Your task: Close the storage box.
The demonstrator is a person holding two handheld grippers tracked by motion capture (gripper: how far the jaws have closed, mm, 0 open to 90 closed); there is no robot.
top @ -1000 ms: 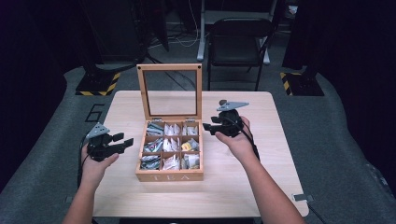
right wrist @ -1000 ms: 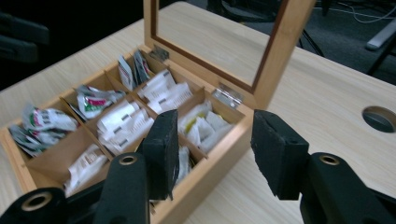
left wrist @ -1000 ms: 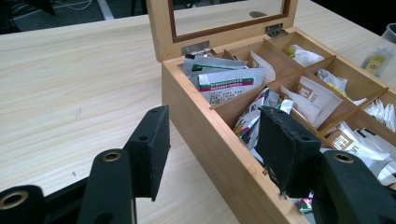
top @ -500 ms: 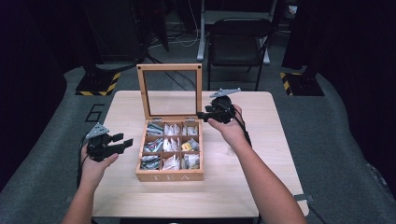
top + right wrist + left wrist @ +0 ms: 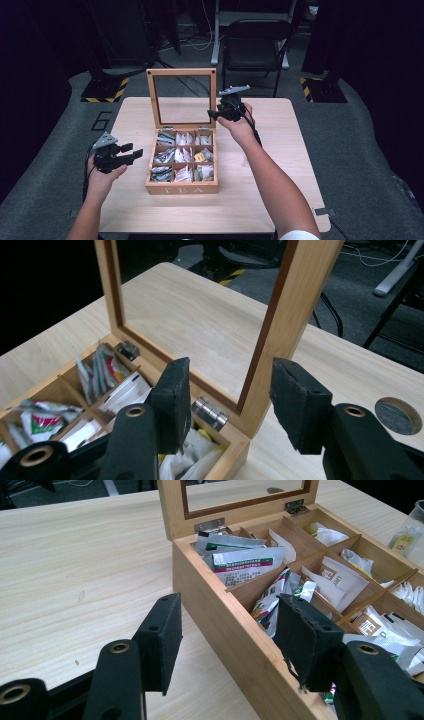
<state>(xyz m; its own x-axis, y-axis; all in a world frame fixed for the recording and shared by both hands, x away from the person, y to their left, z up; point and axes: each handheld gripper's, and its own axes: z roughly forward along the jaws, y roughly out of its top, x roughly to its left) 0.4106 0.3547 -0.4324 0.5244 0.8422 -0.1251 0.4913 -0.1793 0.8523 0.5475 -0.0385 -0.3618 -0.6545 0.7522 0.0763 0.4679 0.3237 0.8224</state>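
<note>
The pale wooden worktop fills the middle of the high view, with a black chair beyond its far edge at the upper centre. On the worktop sits the wooden tea box, centre of the frame, its glass-paned lid standing upright at the back. Nine compartments inside hold tea sachets.

The right claw is just right of the lid's right-hand frame post, near its lower part, in the upper centre of the high view. In the right gripper view that post rises between the two black jaws, which are spread and not pressing on it.

The left claw hovers at the left of the high view, beside the box's left wall, jaws spread with nothing gripped. In the left gripper view the box's wall runs up between the jaws.
</note>
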